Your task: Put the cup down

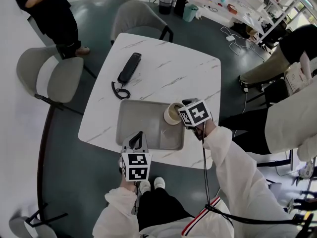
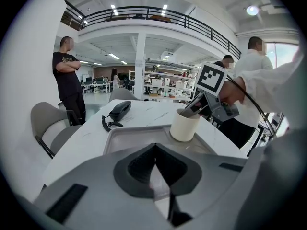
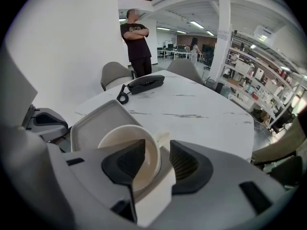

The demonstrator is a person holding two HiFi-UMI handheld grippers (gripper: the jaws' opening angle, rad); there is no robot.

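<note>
A cream cup [image 1: 172, 114] stands upright in the far right corner of the grey tray [image 1: 138, 115] on the white marble table [image 1: 168, 68]. My right gripper [image 1: 180, 107] is at the cup's right rim. In the right gripper view the cup [image 3: 127, 138] has its wall between the jaws; one pad is inside it, the other outside with a gap, so the right gripper [image 3: 163, 159] is open. The left gripper view shows the cup [image 2: 184, 125] resting on the tray [image 2: 139, 133]. My left gripper [image 1: 137, 137] hovers over the tray's near edge, shut and empty.
A black corded phone [image 1: 129, 68] lies on the table beyond the tray. Grey chairs [image 1: 49, 76] stand at the left and the far side [image 1: 138, 16]. A person in black [image 1: 49, 9] stands at the far left. Other people [image 1: 292, 113] are close on the right.
</note>
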